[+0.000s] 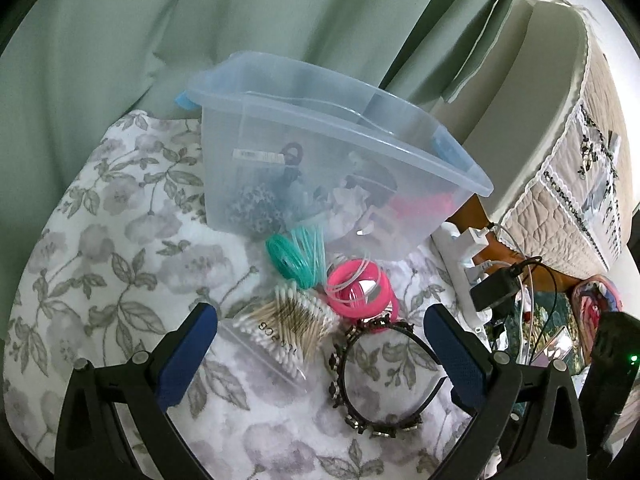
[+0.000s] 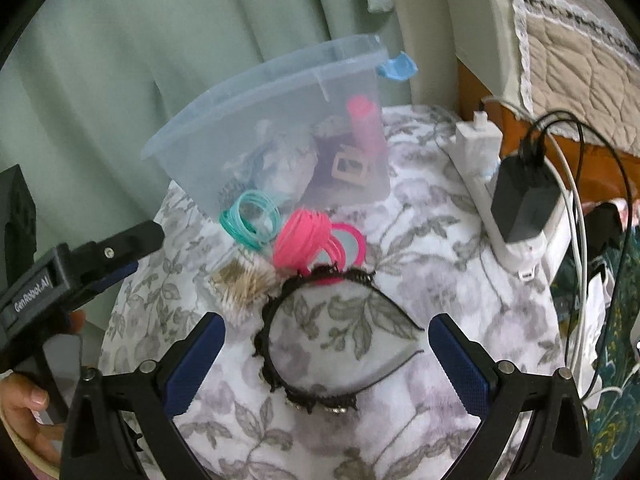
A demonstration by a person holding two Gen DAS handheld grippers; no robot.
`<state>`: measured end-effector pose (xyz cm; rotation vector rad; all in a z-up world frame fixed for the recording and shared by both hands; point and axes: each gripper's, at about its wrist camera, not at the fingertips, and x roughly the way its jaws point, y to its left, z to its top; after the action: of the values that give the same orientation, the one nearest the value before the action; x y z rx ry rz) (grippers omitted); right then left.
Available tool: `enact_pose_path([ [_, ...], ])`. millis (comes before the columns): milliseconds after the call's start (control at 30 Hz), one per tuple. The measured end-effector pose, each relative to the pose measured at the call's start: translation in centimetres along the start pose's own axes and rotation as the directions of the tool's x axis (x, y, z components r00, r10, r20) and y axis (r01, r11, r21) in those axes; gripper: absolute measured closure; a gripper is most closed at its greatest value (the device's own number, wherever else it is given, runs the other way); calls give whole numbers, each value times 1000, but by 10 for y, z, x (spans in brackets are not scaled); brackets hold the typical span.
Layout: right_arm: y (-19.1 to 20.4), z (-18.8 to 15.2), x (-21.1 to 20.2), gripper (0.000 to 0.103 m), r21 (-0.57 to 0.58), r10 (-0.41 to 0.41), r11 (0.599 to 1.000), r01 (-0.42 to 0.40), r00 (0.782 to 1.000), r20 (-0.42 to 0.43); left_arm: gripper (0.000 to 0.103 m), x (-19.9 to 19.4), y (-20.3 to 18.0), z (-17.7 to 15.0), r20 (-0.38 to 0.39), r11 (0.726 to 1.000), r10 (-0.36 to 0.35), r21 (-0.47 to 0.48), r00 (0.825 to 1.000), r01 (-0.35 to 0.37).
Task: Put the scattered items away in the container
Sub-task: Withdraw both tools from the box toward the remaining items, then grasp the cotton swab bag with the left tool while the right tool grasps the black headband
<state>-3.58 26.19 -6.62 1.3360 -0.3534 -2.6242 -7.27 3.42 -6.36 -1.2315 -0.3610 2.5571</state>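
Note:
A clear plastic container [image 1: 460, 178] [image 2: 168, 148] with hair items inside stands on a floral cloth. In front of it lie teal rings [image 1: 290, 258] [image 2: 250, 220], pink rings [image 1: 358, 290] [image 2: 308, 238], a bag of cotton swabs [image 1: 286, 322] [image 2: 240, 282] and a black beaded headband [image 1: 340, 360] [image 2: 276, 340]. My left gripper [image 1: 320, 320] is open, with the swab bag and headband between its fingers. My right gripper [image 2: 326, 332] is open over the headband. The left tool [image 2: 80, 264] shows at the left of the right wrist view, held by a hand [image 2: 24, 404].
A white power strip [image 2: 484, 184] [image 1: 456, 256] with a black charger [image 2: 524, 204] [image 1: 494, 290] and cables lies at the cloth's right edge. Green curtain [image 1: 200, 40] hangs behind the container. A quilted bed [image 1: 568, 184] stands to the right.

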Motion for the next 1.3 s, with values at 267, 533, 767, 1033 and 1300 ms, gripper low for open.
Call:
enact_pose_path([
  [267,-6,-13,10,0,10,-8,1000,8,999,-54,0,11,-4,-9,-46,1000,14,25,999,-12],
  [533,-9,-20,18,0,3,-32,999,33,996,-83,0,20,-4,-14,-80,998,41,51,996,-37],
  [767,-18,-22,23,0,33,-43,998,47,994,-102,0,30,0,-20,-100,995,72,73,992,-65],
  [1033,-31,-24,27,0,65,-68,995,76,991,-114,0,60,1,-23,-153,975,154,183,976,-125],
  [1300,-35,-19,41,0,28,-92,995,96,986,-139,0,90,-10,-29,-148,904,240,393,959,-165],
])
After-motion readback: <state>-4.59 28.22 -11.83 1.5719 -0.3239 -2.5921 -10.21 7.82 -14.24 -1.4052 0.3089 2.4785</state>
